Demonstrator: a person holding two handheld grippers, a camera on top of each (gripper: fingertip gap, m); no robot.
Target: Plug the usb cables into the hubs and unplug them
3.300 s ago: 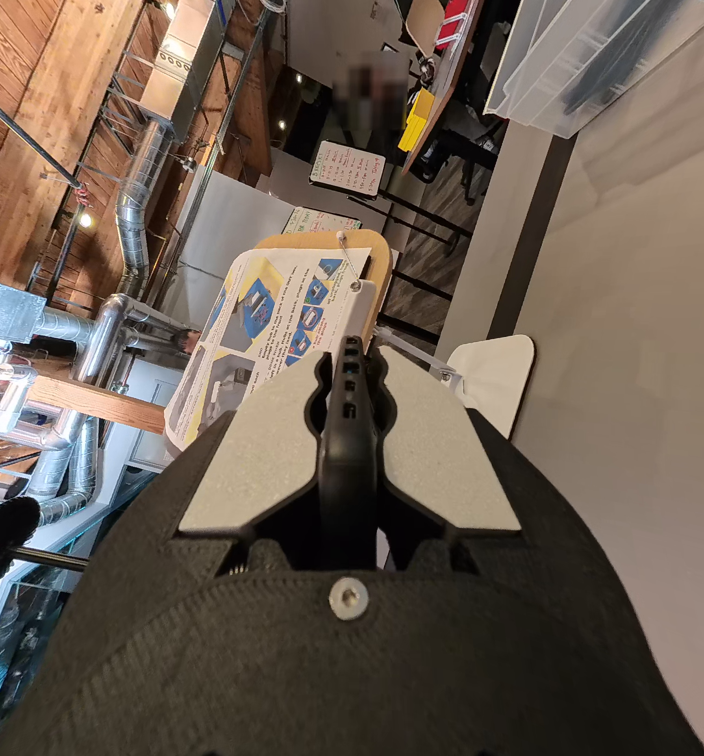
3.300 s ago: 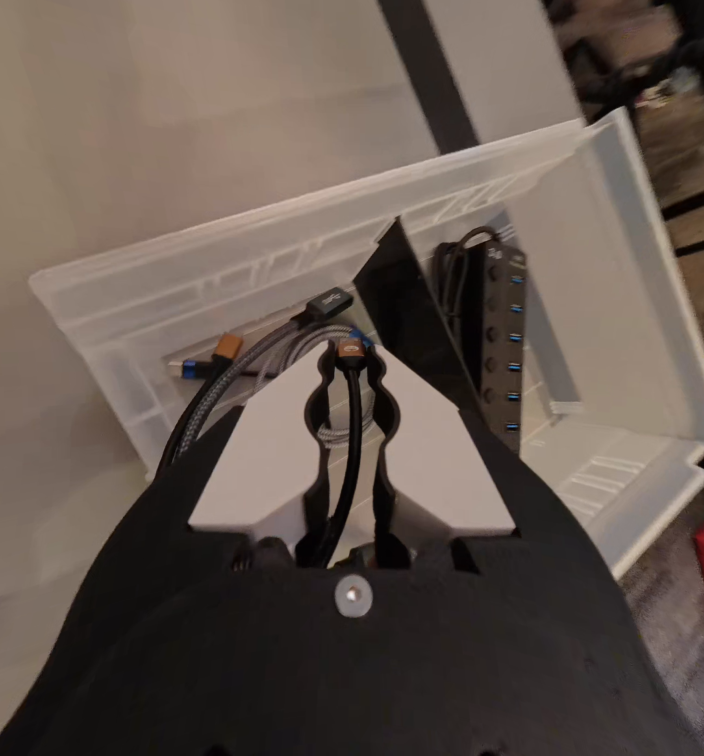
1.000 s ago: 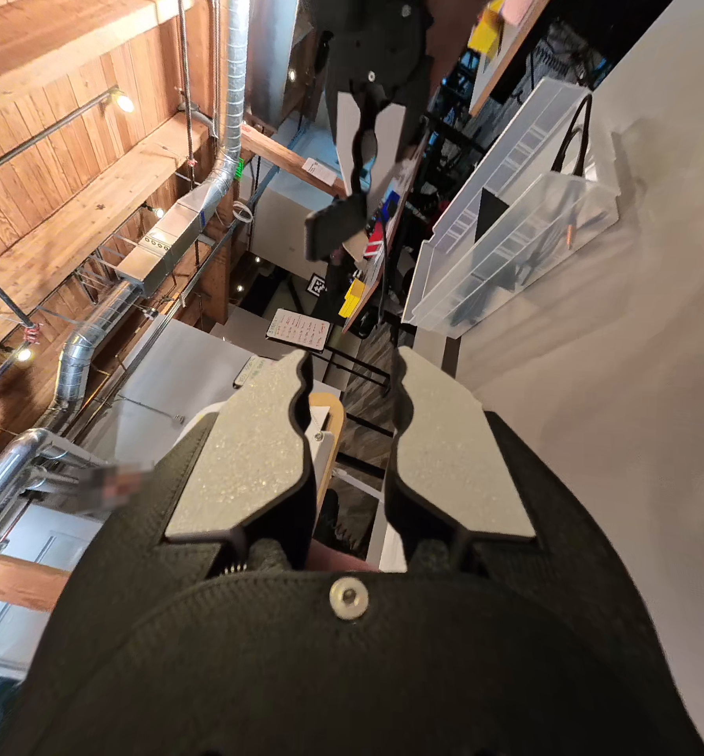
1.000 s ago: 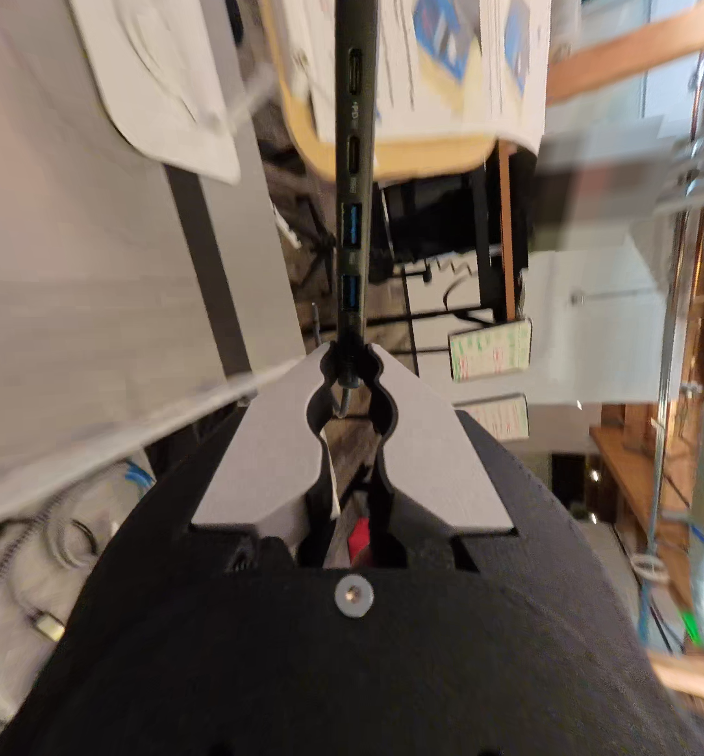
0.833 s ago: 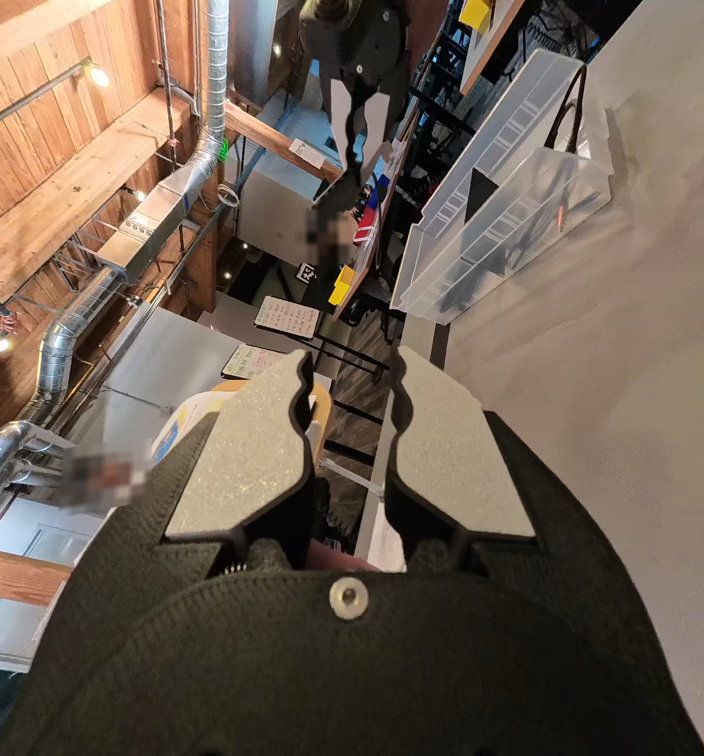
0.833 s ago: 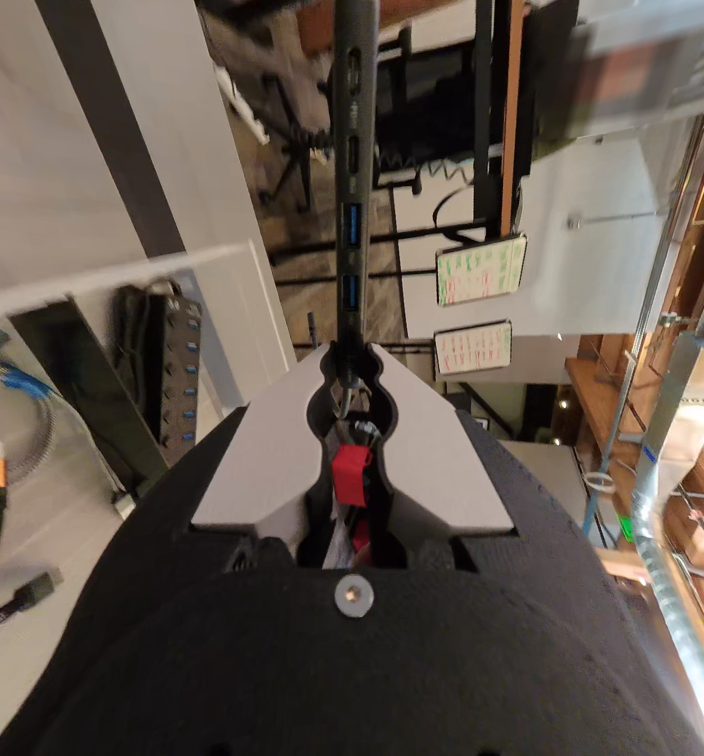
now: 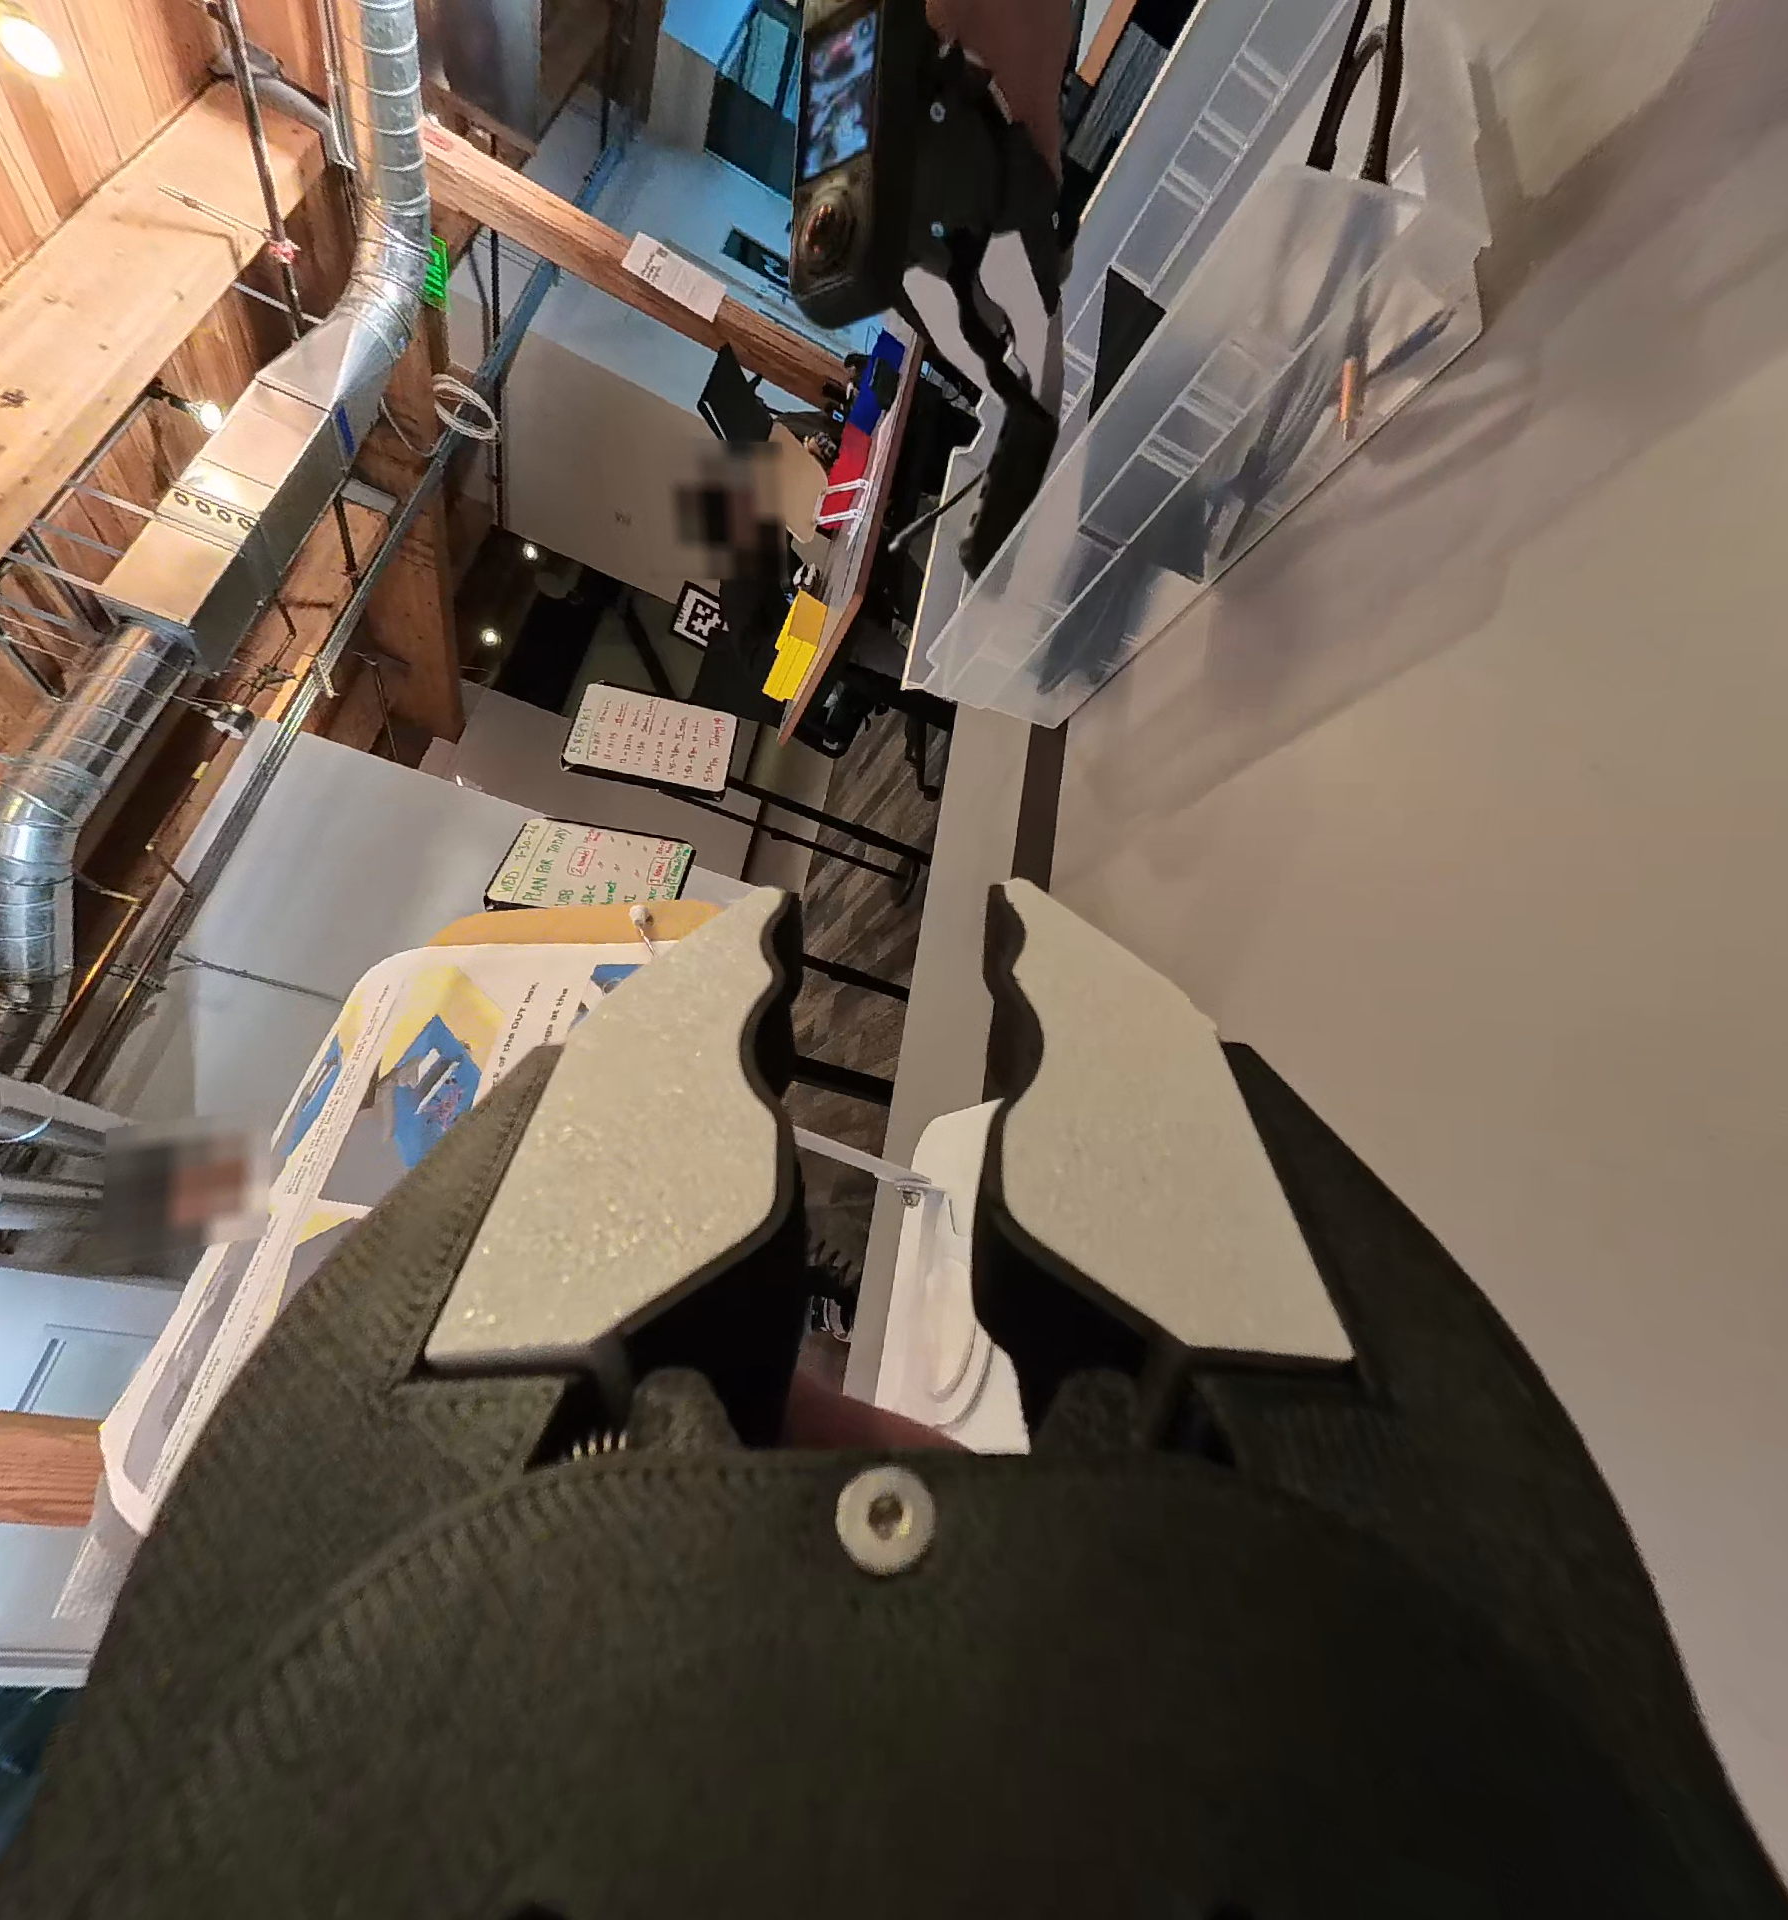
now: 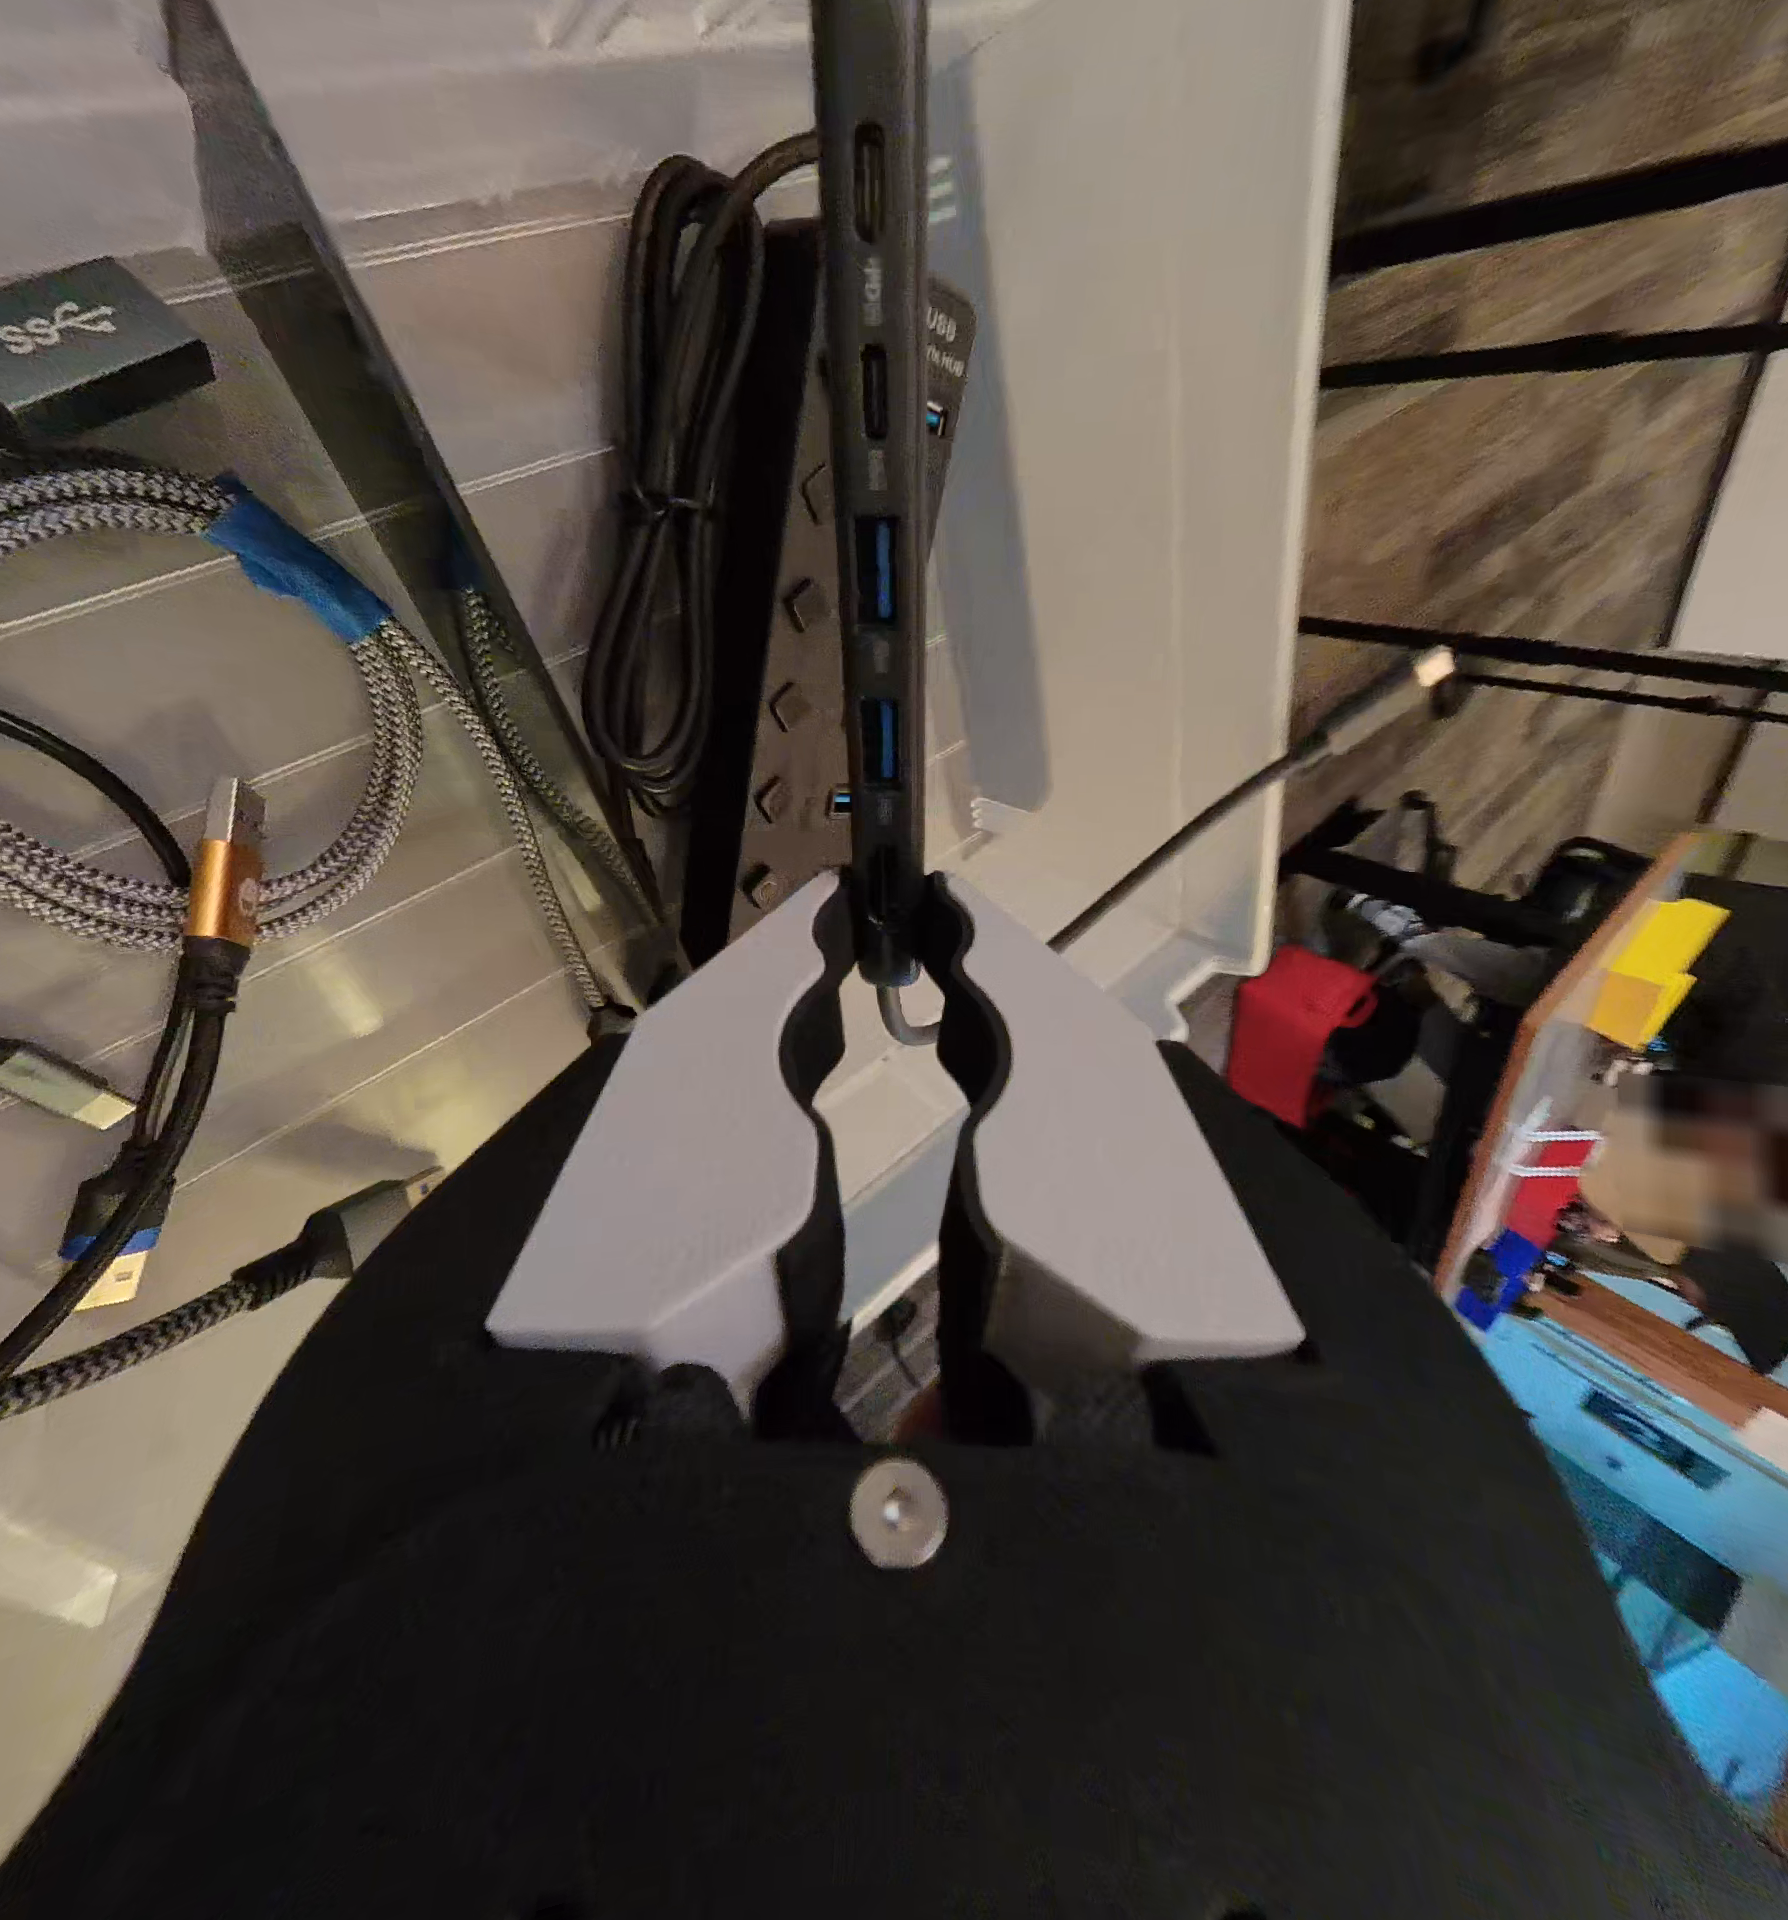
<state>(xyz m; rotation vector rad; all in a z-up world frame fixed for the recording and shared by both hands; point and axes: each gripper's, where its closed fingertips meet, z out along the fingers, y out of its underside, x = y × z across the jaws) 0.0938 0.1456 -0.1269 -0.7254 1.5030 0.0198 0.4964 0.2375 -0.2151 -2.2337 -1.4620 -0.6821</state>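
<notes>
The slim hub (image 8: 882, 540) stood out straight ahead of the right gripper (image 8: 892, 914), pinched at its near end between the fingertips. Behind it, in the bin (image 8: 1160, 436), lay the button hub (image 8: 786, 644), a bundled cord (image 8: 677, 499) just to its left. Left of the gripper, past a divider (image 8: 381, 436), lay a braided cable coil (image 8: 277, 665) and loose plugs (image 8: 223, 883). Nothing sat between the left gripper (image 7: 885, 935) fingers; the bin (image 7: 1233, 436) lay far ahead to their right.

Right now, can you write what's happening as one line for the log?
left tool: open, empty | right tool: shut on slim hub | below: clear bin, black hub, loose cables
</notes>
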